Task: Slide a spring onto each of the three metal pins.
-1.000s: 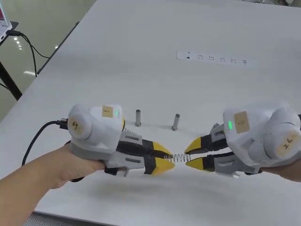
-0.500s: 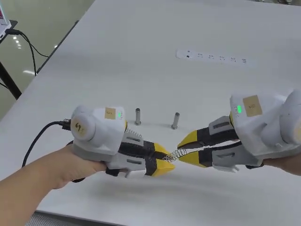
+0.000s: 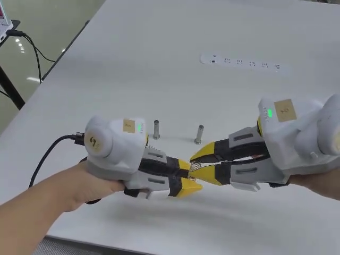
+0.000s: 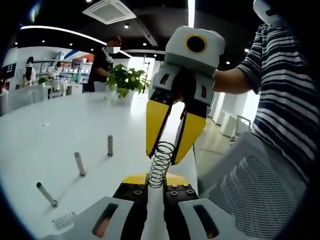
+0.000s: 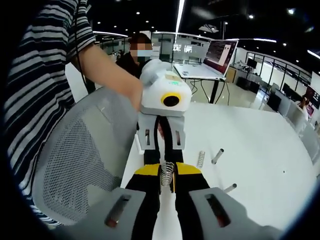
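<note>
My left gripper is shut on one end of a small metal spring and holds it above the table's near edge. My right gripper faces it tip to tip, open, its yellow fingers on either side of the spring's free end. Two bare metal pins stand upright just behind the grippers. In the left gripper view a third pin wears a spring, and a loose spring lies on the table nearby. The right gripper view shows the held spring between its own tips.
A white power strip lies far back on the white table. A black cable trails from the left gripper off the left edge. A mesh office chair stands beside the table, and people stand in the background.
My right gripper has moved left toward the left gripper, so its open fingers now straddle the spring's free end. The left gripper keeps its hold on the spring and has barely moved.
</note>
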Demonstrator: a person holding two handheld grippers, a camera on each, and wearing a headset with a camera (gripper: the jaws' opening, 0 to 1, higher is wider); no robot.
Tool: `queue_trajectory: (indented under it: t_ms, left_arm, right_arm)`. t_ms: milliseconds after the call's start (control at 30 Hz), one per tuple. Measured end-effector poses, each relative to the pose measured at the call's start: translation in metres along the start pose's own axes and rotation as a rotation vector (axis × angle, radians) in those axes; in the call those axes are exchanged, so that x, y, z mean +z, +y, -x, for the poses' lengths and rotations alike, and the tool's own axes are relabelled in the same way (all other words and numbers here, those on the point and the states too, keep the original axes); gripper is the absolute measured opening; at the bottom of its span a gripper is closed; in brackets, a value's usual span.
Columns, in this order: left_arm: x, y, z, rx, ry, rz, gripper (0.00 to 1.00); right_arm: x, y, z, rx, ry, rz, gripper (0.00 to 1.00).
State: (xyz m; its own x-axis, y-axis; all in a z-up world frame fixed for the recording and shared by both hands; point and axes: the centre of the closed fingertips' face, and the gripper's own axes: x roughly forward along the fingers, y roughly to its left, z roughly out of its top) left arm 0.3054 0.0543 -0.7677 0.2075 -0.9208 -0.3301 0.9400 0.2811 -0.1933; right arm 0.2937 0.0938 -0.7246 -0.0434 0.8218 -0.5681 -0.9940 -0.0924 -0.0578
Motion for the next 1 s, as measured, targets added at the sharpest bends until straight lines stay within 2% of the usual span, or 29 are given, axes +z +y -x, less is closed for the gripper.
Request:
queue_trajectory:
  t_ms: [233, 567, 833, 933, 1000]
  left_arm:
    - [-0.002, 0.001, 0.005, 0.012, 0.007, -0.005, 0.04]
    - [-0.003, 0.001, 0.005, 0.031, 0.015, 0.0, 0.05]
    - [-0.001, 0.006, 0.007, 0.063, 0.012, 0.006, 0.15]
    - [-0.005, 0.008, 0.008, 0.077, 0.028, 0.022, 0.22]
    - [-0.008, 0.012, 0.011, 0.094, 0.046, -0.002, 0.25]
  right_arm:
    - [-0.001, 0.001, 0.001, -0.011, -0.027, -0.001, 0.07]
    - [0.0, 0.001, -0.001, -0.012, -0.001, 0.03, 0.07]
    - [-0.005, 0.001, -0.003, -0.015, 0.036, 0.063, 0.07]
    - [-0.007, 0.001, -0.003, -0.017, 0.047, 0.072, 0.07]
    - [-0.009, 0.001, -0.003, -0.019, 0.059, 0.082, 0.07]
